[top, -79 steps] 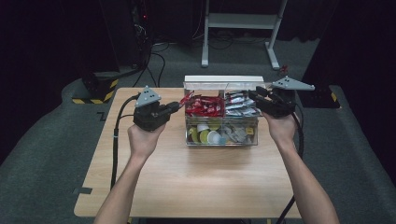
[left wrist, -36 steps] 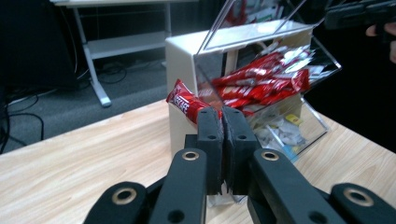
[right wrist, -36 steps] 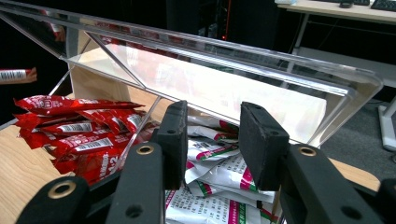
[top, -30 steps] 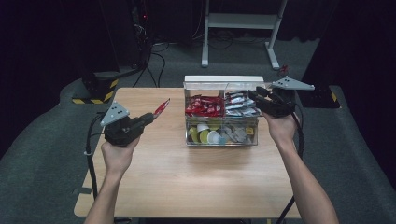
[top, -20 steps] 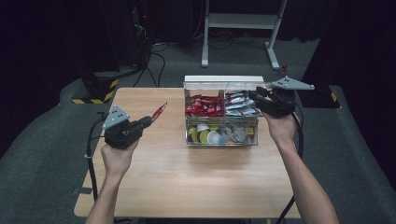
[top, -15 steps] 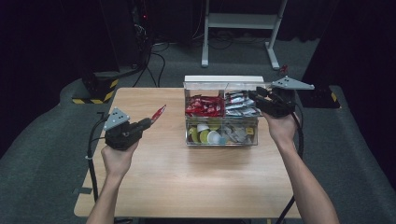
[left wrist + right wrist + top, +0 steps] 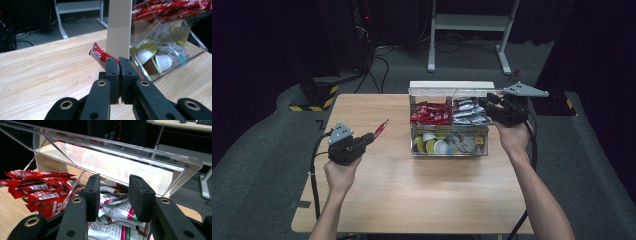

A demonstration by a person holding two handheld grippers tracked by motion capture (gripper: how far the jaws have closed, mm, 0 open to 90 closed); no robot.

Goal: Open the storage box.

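A clear plastic box (image 7: 450, 150) stands at the back middle of the wooden table (image 7: 412, 195). Red sachets (image 7: 430, 113) fill its back left compartment, white sachets (image 7: 468, 111) the back right, and small cups (image 7: 438, 146) the front. My left gripper (image 7: 371, 135) hangs left of the box, shut on one red sachet (image 7: 381, 127) that sticks out past the jaws (image 7: 98, 55). My right gripper (image 7: 485, 103) is at the box's right back corner, open, with its jaws just under the raised clear lid (image 7: 112, 161) and above the white sachets (image 7: 117, 207).
The box's tilted clear wall (image 7: 172, 47) shows the cups inside. Bare table lies in front of and left of the box. Behind the table are a white desk frame (image 7: 467, 25), floor cables and a yellow-black striped base (image 7: 314, 95).
My left gripper has drawn back from the box to the left and toward the person, carrying a red sachet. The right gripper has stayed at the lid.
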